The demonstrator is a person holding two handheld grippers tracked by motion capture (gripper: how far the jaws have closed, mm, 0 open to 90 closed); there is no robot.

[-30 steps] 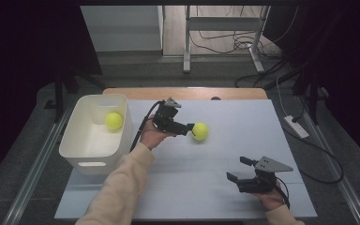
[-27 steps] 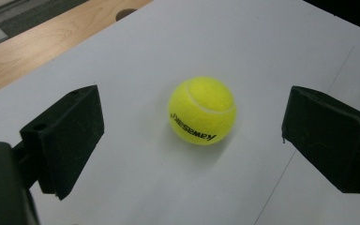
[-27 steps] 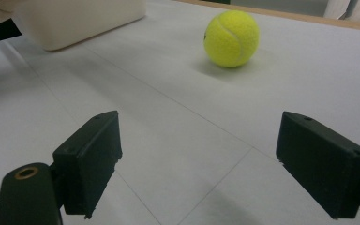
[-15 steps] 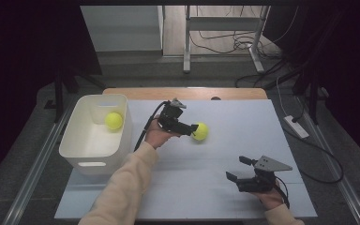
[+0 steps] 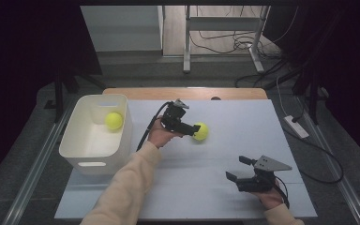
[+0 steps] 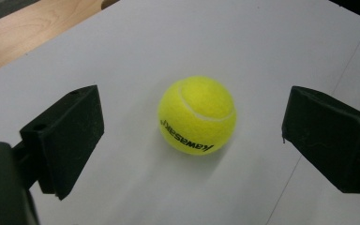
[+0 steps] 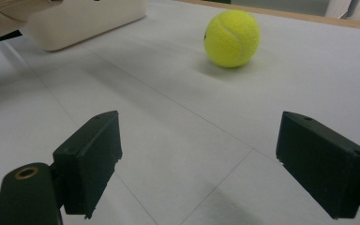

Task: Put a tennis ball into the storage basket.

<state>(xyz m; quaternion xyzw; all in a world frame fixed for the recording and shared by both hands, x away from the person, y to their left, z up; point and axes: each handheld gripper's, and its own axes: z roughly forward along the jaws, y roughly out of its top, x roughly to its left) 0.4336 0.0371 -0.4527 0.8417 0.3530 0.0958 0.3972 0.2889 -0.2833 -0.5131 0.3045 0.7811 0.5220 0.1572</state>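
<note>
- The right gripper (image 5: 238, 176) rests near the front edge of the table (image 5: 225, 154), its jaws wide apart with nothing between them.
- The left gripper (image 5: 194, 129) points at a ball (image 5: 200, 131), jaws apart, not touching it.
- Another ball (image 5: 114, 121) lies in the white bin (image 5: 93, 152).

1. The left gripper (image 5: 193, 129) is edging a little toward the right of the high view, closing on the tennis ball (image 5: 200, 131) in the middle of the frame.
2. Its jaws are now flanking the ball without touching it.
</note>
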